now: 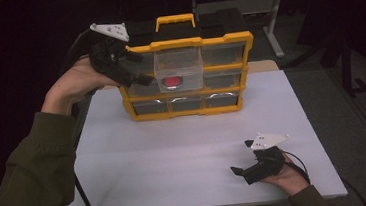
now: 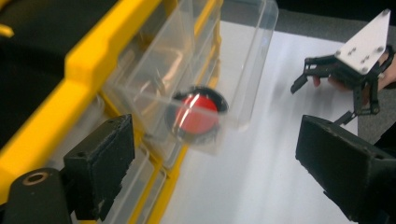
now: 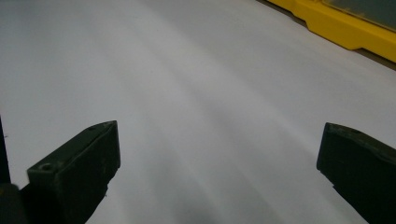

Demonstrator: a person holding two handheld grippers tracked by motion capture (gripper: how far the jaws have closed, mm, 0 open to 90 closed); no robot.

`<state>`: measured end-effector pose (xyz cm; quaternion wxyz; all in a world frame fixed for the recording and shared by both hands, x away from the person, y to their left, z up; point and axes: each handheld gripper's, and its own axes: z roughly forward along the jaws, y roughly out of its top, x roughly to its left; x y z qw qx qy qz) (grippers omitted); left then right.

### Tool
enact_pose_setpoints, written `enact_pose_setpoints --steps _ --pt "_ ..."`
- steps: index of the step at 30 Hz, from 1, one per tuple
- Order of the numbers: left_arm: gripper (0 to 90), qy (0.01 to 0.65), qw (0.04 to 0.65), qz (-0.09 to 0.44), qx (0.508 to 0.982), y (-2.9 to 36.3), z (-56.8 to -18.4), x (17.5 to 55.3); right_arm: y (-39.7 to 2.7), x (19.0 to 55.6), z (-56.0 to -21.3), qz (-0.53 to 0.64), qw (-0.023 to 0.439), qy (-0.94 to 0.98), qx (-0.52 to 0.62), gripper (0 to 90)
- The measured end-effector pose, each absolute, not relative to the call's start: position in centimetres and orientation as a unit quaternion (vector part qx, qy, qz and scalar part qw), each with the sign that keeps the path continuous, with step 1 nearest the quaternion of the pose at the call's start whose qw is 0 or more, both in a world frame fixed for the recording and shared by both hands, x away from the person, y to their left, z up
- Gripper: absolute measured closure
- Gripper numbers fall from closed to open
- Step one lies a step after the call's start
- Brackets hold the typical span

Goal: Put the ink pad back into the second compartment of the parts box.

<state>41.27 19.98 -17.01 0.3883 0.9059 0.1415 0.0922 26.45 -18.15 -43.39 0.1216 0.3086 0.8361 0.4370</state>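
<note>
High view shows a yellow organizer (image 1: pixel 189 77) standing upright at the far edge of the white table (image 1: pixel 176 159), with one clear drawer (image 1: pixel 178 68) pulled out from its upper middle row. A red round object (image 1: pixel 172 82) lies on the bottom of that drawer. The left gripper (image 1: pixel 135 69) hovers just beside the drawer's left side, its jaws apart with nothing between them. In the left gripper view the clear drawer (image 2: pixel 205 79) juts out from the yellow frame, and the red object (image 2: pixel 196 114), ringed in black, sits near its front wall. The right gripper (image 1: pixel 243 158) rests low over the near right part of the table, jaws spread wide and empty, well apart from the organizer.
</note>
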Motion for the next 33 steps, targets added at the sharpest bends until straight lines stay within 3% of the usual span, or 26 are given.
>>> enact_pose_setpoints --steps 24,33 --pt "0.1 0.185 0.406 0.092 0.89 23.1 -25.6 38.5 -18.1 26.5 -43.4 0.437 0.124 0.836 0.309 0.0" --pt "0.0 0.2 0.412 0.086 0.885 23.9 -28.8 37.5 -18.2 26.5 -43.4 0.438 0.125 0.835 0.308 0.0"
